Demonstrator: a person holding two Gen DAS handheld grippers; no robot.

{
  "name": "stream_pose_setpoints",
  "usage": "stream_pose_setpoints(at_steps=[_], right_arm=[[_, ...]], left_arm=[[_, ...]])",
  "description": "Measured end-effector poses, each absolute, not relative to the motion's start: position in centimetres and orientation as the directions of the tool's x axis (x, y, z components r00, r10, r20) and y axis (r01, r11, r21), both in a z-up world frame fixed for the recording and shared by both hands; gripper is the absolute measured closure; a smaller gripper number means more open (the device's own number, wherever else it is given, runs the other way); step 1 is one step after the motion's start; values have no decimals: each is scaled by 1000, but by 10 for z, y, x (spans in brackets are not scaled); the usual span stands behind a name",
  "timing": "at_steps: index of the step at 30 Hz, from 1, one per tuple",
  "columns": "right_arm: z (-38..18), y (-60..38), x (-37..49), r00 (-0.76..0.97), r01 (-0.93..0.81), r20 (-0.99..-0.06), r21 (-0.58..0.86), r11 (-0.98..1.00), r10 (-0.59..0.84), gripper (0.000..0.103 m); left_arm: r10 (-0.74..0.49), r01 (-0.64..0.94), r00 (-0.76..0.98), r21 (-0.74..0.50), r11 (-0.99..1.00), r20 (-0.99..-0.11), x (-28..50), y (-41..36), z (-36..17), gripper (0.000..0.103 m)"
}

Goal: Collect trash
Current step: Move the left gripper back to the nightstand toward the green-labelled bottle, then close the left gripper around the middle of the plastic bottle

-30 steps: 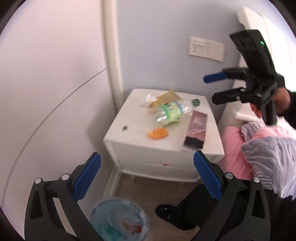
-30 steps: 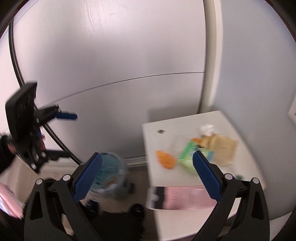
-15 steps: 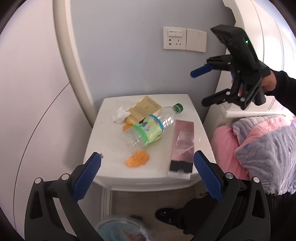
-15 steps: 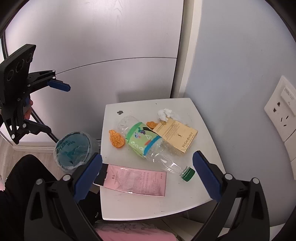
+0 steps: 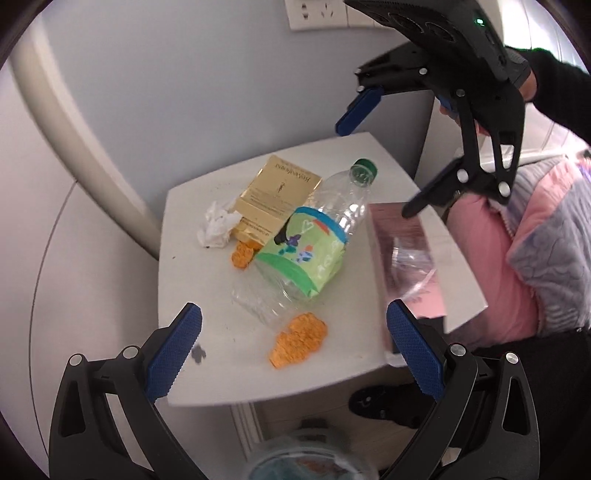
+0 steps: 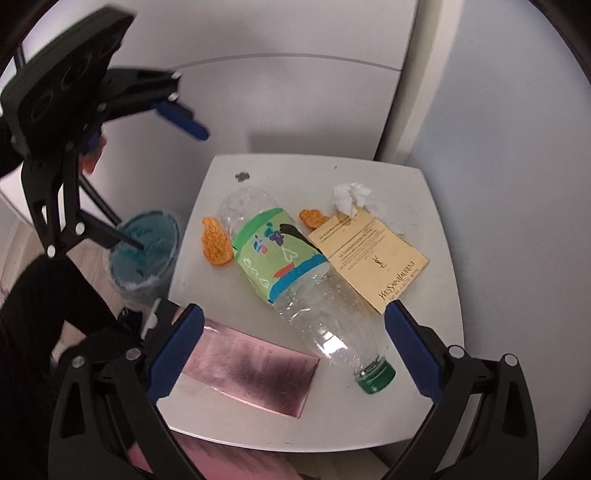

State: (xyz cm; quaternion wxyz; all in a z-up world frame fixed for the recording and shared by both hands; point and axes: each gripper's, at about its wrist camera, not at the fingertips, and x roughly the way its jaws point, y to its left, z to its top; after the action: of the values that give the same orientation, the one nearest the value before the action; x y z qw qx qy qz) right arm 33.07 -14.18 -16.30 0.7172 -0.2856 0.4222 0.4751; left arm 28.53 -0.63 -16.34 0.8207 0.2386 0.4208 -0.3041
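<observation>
We see a pale blue wall with sockets, a white surface, and pink bedding.

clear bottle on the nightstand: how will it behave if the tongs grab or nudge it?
The plastic bottle looks empty, so probably light and easily shoved. It lies on its side on the nightstand, so a nudge may roll it. The thin clear wall likely dents under a squeeze; the green label band may give better grip.

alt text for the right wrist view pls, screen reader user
An open right gripper hovers over a white bedside table strewn with trash: a lying plastic bottle, gold box, pink packet, crumpled tissue, orange scraps. The open left gripper hangs above a blue-lined bin.
</observation>
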Motion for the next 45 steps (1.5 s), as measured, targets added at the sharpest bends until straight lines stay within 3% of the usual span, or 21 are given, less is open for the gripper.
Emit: stream_pose_setpoints(at_steps=[17, 29, 33, 36, 41, 45], right_arm=[[-219, -117, 373, 41, -957, -966, 35, 287, 255, 8], [-227, -111, 378, 26, -963, -964, 46, 264, 265, 8], [-228, -109, 369, 21, -973, -965, 41, 227, 261, 22], [-235, -107, 363, 35, -979, -970, 15, 206, 239, 22], [-243, -109, 360, 34, -980, -975, 10, 198, 219, 33], [-239, -111, 365, 33, -981, -971, 14, 195, 237, 33]], left_arm=[[-286, 830, 288, 90, 550, -914, 352, -16, -231, 6], [-324, 865, 212, 23, 501, -922, 374, -19, -258, 7], [-349, 873, 209, 14, 487, -914, 374, -19, -259, 23], [-351, 879, 194, 3, 477, -916, 375, -22, -261, 28], [-360, 890, 183, -1, 456, -915, 381, -31, -261, 30], [-358, 887, 215, 28, 461, -909, 376, -30, -253, 30]])
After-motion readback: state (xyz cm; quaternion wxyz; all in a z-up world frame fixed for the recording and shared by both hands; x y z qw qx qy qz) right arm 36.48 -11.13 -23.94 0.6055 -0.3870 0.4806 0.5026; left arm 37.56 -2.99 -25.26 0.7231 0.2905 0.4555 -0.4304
